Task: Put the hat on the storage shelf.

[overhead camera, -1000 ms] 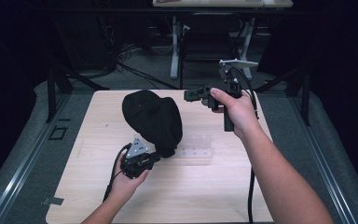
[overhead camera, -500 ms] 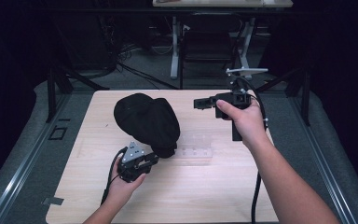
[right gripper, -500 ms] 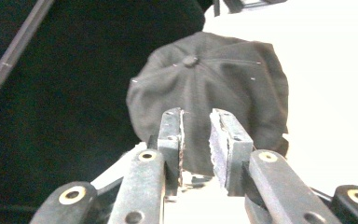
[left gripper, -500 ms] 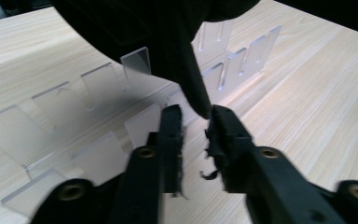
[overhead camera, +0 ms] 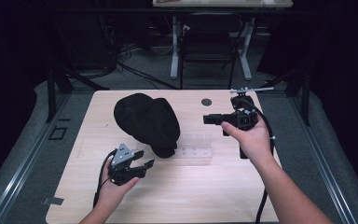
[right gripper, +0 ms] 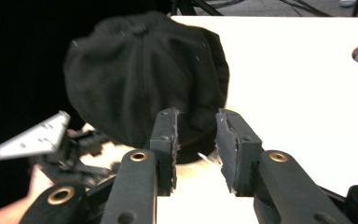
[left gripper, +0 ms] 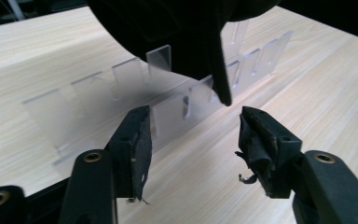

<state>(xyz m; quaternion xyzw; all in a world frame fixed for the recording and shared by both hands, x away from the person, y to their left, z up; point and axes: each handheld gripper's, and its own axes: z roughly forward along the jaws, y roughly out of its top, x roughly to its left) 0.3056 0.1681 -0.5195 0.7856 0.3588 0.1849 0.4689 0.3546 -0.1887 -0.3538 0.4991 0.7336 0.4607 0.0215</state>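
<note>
My left gripper (overhead camera: 140, 159) has let go and backed off, jaws open, the round black fabric cap (overhead camera: 145, 120) just beyond its fingertips; my right gripper (overhead camera: 213, 119) has drifted away, jaws empty and parted.

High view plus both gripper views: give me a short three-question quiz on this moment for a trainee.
1. True or false: the left hand-held gripper is shut on the black cap.
2. Multiple choice: the clear plastic rack lies (A) by the table's round hole, (B) beside the cap, partly under its edge, (C) off the table.
3. Short answer: what does the right hand-held gripper point toward?

Key: 1. False; its jaws stand open and hold nothing. 2. B. 3. The black cap; its jaws are apart and hold nothing.
</note>
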